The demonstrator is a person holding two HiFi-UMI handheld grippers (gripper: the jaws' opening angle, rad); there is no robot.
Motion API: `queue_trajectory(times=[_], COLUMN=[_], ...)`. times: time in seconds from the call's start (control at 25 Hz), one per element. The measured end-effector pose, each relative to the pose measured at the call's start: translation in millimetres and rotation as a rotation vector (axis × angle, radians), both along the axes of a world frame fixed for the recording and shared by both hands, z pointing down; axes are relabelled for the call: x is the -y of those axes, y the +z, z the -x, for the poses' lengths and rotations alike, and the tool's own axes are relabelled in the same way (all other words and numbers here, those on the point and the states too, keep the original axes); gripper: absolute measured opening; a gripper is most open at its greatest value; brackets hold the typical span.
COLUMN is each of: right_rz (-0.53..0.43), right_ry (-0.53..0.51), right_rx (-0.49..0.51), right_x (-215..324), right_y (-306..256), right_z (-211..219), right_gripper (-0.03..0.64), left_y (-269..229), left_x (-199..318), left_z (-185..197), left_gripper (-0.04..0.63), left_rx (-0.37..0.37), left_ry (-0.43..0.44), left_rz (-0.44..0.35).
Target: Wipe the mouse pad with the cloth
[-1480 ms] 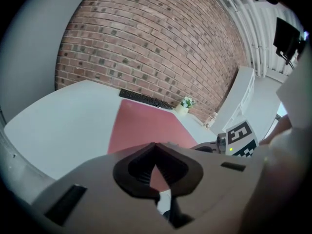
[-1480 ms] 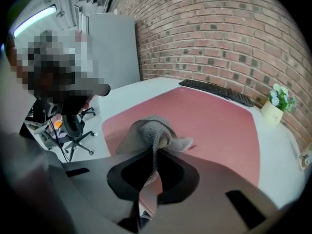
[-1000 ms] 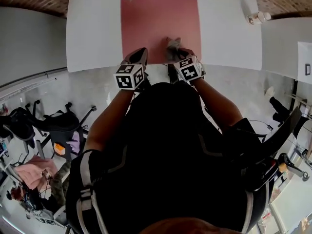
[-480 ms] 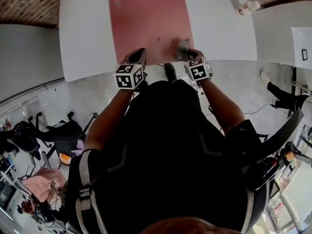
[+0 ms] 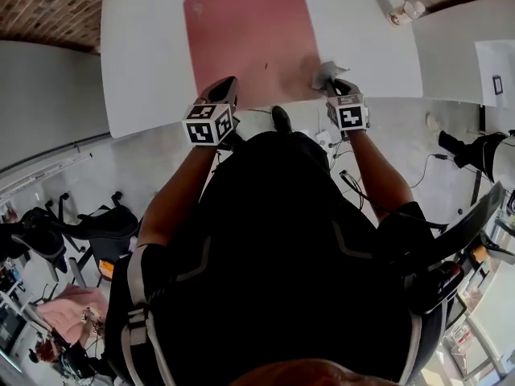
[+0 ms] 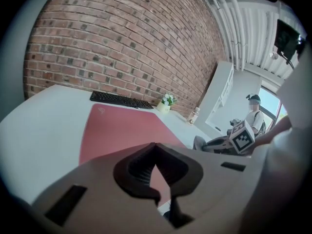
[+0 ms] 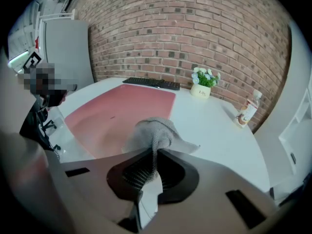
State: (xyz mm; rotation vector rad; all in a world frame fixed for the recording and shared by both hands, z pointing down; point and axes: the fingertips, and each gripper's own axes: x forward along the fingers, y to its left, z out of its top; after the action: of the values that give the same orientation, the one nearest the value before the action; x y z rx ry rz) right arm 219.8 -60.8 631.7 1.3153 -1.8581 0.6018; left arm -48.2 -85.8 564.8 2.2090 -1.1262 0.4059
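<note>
Over the last second the right gripper has carried the cloth sideways. It has gone from the middle of the near edge of the mouse pad to the pad's right near corner. Its jaws are clamped on a fold of the cloth. The bunched remainder sits just ahead of the tips, overlapping the pad edge and the bare white table.

The left gripper has not shifted. Its jaws are closed on nothing at the pad's near edge, probably to stop the pad sliding; contact cannot be confirmed.

Only the head view shows both tools against the pad outline. Only the right gripper view confirms the grip, and it shows a keyboard, flower pot and bottle well beyond the cloth.
</note>
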Motion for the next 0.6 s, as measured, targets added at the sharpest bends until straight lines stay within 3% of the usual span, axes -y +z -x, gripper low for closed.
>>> queue_trajectory(times=[0.16,0.32,0.6], right_rz=[-0.083,-0.135,-0.107], right_ry=[-0.084,-0.199,-0.483], right_rx=[0.023,0.092,0.211], right_x=[16.7,33.4,49.2], right_y=[-39.6,-64.4,-60.9], right_z=[41.0,117.0,267.1], right_gripper=[0.031,0.031,0.031], left_y=[-4.1,-4.6,-9.4], left_x=[-3.8,-7.3,-15.4], left_z=[34.3,72.1,132.1], left_gripper=[0.003,0.003,0.003], left_rx=[0.013,0.012,0.037], left_ry=[-0.052,-0.106,-0.245], left_rz=[-0.004,-0.017,-0.008])
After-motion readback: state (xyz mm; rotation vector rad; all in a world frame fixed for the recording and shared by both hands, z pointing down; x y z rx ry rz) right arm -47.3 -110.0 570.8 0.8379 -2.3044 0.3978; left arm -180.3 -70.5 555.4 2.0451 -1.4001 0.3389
